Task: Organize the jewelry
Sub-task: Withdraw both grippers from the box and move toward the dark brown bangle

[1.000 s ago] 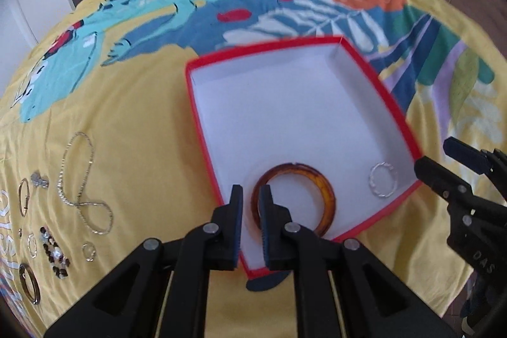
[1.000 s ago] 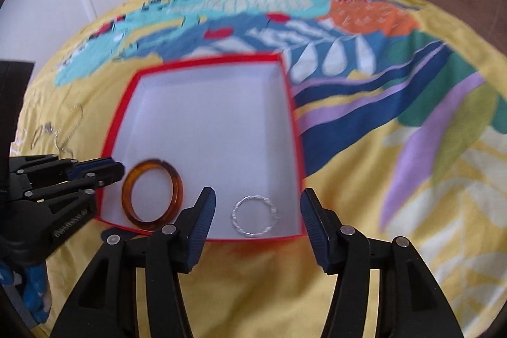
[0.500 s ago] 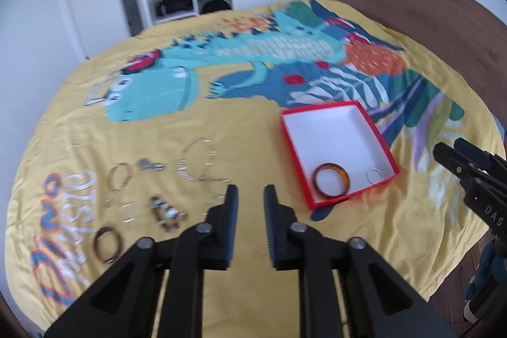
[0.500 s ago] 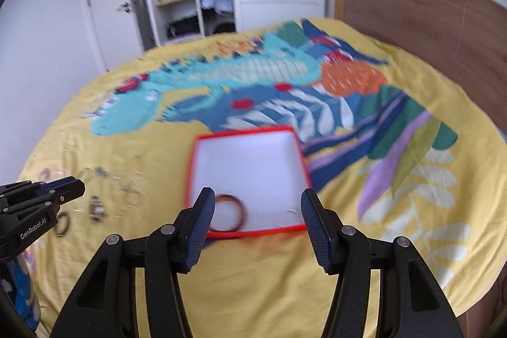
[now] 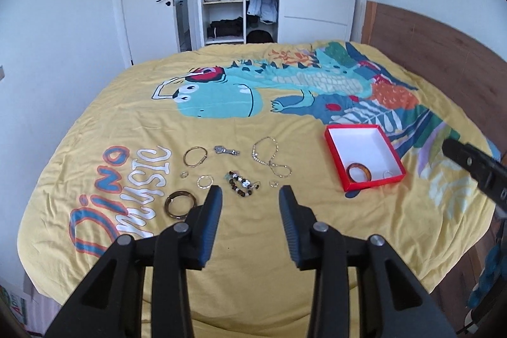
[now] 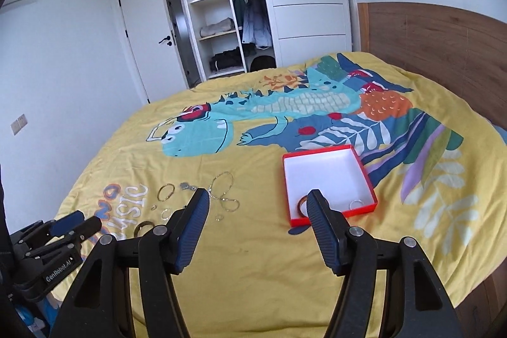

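We see a bed with a yellow dinosaur bedspread [image 5: 221,243]; a red box [image 5: 336,160] and loose jewelry [image 5: 240,184] lie on it, well apart.

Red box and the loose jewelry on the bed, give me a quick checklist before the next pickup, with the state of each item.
1. Left gripper empty, jaws opening: ok.
2. Right gripper empty, jaws opening: ok.
3. Red box open and lying flat on the yellow bedspread: ok.
4. Amber bangle and thin silver ring inside the box: ok.
5. All jewelry in the box: not ok; beaded bracelet, chain necklace, gold bangle and dark bangle lie on the bedspread.
6. Beaded bracelet free of tangles: cannot tell.
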A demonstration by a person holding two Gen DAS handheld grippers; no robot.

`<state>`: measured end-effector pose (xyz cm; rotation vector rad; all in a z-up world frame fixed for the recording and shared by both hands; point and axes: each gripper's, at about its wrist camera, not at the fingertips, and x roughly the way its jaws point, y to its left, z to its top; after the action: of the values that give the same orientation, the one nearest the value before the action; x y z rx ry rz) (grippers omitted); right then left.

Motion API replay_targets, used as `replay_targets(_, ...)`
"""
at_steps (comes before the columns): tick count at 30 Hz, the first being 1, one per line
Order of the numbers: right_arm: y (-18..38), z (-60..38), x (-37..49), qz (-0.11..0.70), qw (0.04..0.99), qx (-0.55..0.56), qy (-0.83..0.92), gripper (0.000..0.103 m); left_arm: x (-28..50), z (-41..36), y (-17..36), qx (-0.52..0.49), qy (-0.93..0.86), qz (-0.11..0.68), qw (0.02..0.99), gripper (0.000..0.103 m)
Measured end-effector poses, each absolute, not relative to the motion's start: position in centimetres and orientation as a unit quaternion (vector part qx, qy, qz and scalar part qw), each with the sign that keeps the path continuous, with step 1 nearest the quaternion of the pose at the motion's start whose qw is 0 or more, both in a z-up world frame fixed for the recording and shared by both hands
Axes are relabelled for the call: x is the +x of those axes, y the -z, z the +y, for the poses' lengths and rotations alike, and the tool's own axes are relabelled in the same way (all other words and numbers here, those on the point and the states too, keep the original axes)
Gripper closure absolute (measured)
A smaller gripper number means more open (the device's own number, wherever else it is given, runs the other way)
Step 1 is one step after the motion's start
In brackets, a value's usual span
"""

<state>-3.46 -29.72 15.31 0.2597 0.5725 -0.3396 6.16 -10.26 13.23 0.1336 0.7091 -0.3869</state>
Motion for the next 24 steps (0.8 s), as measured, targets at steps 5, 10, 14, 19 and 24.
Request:
replay_targets(5,-16.3,-27.9,-3.9,0.288,0.936,0.090,0.182,0.040,5.9,-7.5,-13.0,0.026,0.182,0.342,0.921,0.067)
replay_targets(10,-16.9,-25.7,-2.9,0.271,0.944,0.096,0.164,0.040,6.0,-4.6,-12.9,0.030,0.150,0.329,0.932,0.067)
replay_targets(14,-16.3,-23.3,-1.9,0.270,0.950,0.080,0.132,0.040,6.9,-1.9,-12.1,0.018,0.116,0.344,0.931,0.067)
replay_targets(19,-15.3,-22.6,-1.8,0.267,0.955,0.073,0.111,0.040,7.9,1.1,-10.1,0.005,0.087,0.369,0.926,0.067)
replay_targets(24,-13.2,-23.2,-0.5,0.271,0.953,0.088,0.099,0.040,9.3,3.6,-7.6,-0.003,0.066,0.389,0.919,0.067)
